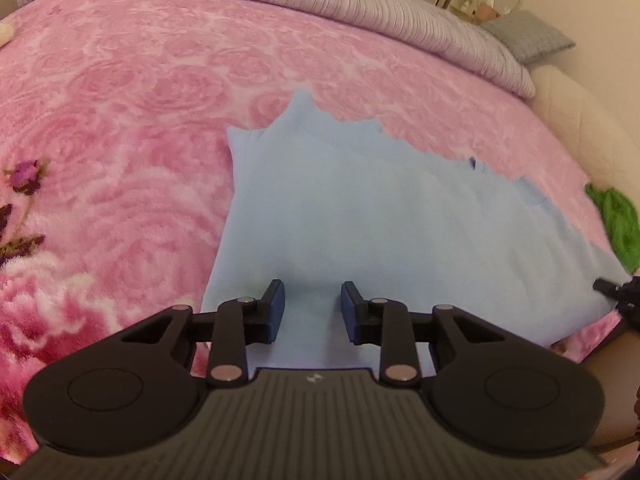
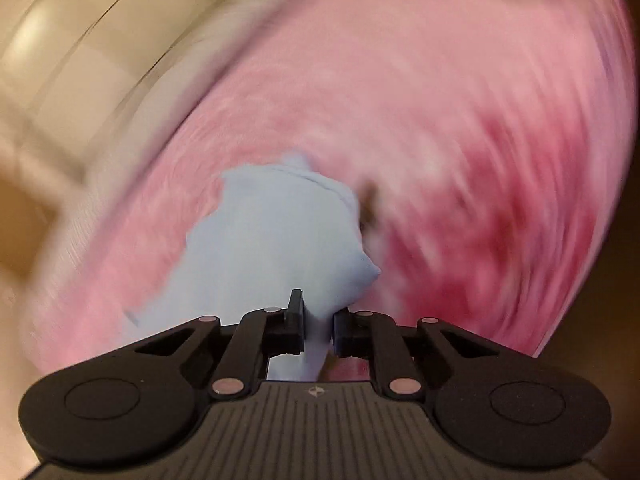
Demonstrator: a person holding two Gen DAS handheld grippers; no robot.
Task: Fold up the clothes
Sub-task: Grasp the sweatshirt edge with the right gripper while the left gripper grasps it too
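A pale blue garment [image 1: 360,216] lies spread on a bed covered by a pink rose-patterned blanket [image 1: 140,100], its ribbed edge on the side away from the person working it. The left gripper [image 1: 313,312] hangs just above the near part of the blue garment, its fingers [image 1: 276,308] standing a little apart with only flat cloth showing in the gap; no cloth is seen gathered between them. The right gripper [image 2: 318,330], seen through heavy blur, has its fingers [image 2: 295,320] drawn nearly together on a bunched fold of the same garment [image 2: 276,240], which rises in a crumpled peak off the blanket [image 2: 440,100] beyond the tips. To the right of the garment a patch of green fabric [image 1: 620,224] lies on the blanket's edge. Beyond the garment, at the far side of the bed, a grey ribbed quilt [image 1: 320,4] is heaped along the blanket's border, with a grey-blue cushion [image 1: 528,36] past it.
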